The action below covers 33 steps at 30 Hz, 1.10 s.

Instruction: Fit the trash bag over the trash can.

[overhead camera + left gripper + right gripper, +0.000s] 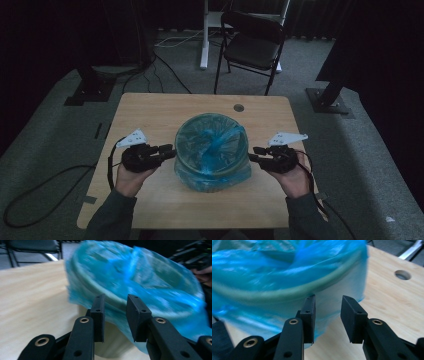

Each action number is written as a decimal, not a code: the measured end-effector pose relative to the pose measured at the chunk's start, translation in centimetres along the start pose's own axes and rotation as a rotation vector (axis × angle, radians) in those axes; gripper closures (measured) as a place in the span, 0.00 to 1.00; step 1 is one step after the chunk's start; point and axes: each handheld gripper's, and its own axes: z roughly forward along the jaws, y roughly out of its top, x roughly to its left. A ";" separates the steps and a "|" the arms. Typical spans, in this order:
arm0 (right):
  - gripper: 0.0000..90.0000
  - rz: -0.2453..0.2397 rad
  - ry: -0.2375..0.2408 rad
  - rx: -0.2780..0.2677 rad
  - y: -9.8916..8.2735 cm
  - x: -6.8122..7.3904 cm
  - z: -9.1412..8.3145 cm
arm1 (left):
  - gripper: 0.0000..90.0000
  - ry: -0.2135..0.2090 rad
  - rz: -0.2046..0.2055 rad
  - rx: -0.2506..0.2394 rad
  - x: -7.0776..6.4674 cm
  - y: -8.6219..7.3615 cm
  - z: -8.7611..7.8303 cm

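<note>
A round white bin (212,177) lined with a blue plastic bag (212,145) stands in the middle of the wooden table (150,107). The bag's edge hangs down over the rim (105,293) (287,293). My left gripper (169,150) is at the bin's left side, open, its jaws pointing at the bag below the rim (115,315). My right gripper (254,154) is at the bin's right side, also open, with the jaws close to the bag's hanging edge (327,317). Nothing is held between either pair of jaws.
A round cable hole (239,107) sits in the table behind the bin. A black folding chair (252,45) and a white stand leg (204,35) are on the carpet beyond the table. Cables trail on the floor at left (45,185).
</note>
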 end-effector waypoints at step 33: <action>0.97 -0.082 0.193 0.161 -2.6 2.7 4.3 | 1.00 -0.056 0.106 0.210 -3.0 -4.5 3.8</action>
